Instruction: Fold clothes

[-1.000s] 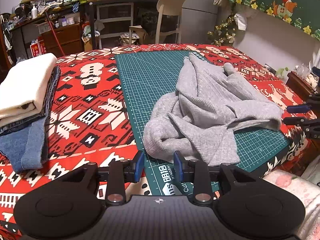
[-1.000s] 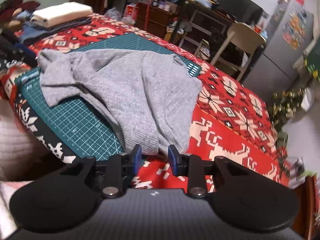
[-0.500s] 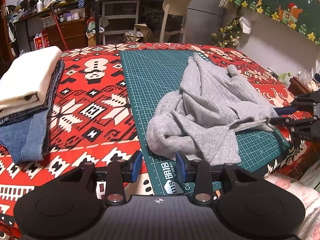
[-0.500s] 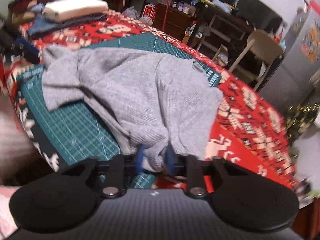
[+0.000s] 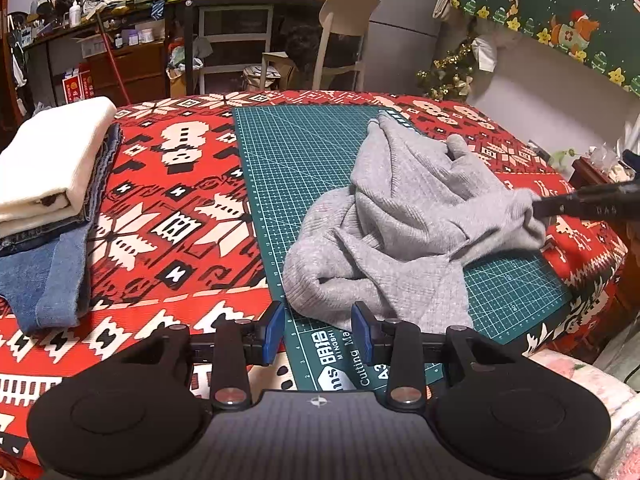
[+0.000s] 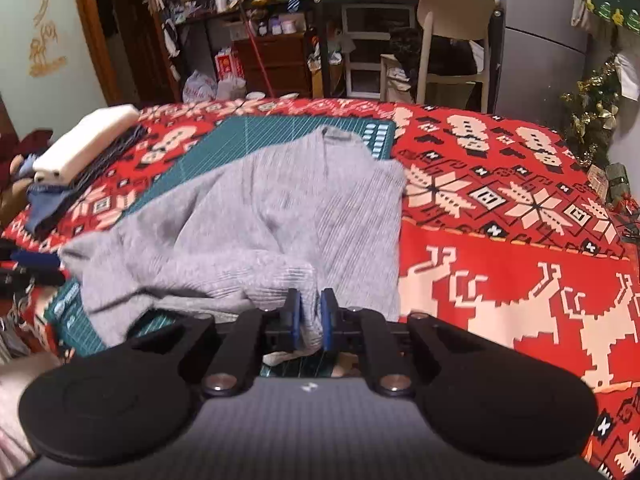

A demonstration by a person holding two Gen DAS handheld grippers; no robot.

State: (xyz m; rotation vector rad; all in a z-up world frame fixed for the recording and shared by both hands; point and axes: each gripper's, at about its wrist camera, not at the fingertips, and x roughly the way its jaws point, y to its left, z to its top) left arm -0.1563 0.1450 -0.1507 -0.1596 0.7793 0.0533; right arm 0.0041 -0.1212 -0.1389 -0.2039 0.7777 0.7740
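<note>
A crumpled grey knit sweater (image 5: 404,224) lies on the green cutting mat (image 5: 304,160), which rests on a red patterned cloth. My left gripper (image 5: 318,330) stands open at the mat's near edge, just short of the sweater's near fold, with nothing between its blue pads. In the right wrist view my right gripper (image 6: 310,320) is shut on a bunched edge of the grey sweater (image 6: 280,220), lifting it slightly. The right gripper's dark fingers (image 5: 580,204) also show at the sweater's right end in the left wrist view.
A folded stack, cream cloth (image 5: 44,164) over blue denim (image 5: 44,280), sits on the left of the red cloth (image 5: 172,216). A chair (image 5: 340,36), cluttered desks and a small Christmas tree (image 5: 452,72) stand beyond the far edge. A pink padded surface (image 5: 576,372) lies by the near right corner.
My right gripper has closed on the sweater's right edge and swung round, pulling that edge up and out. My left gripper has stayed open and drawn back slightly.
</note>
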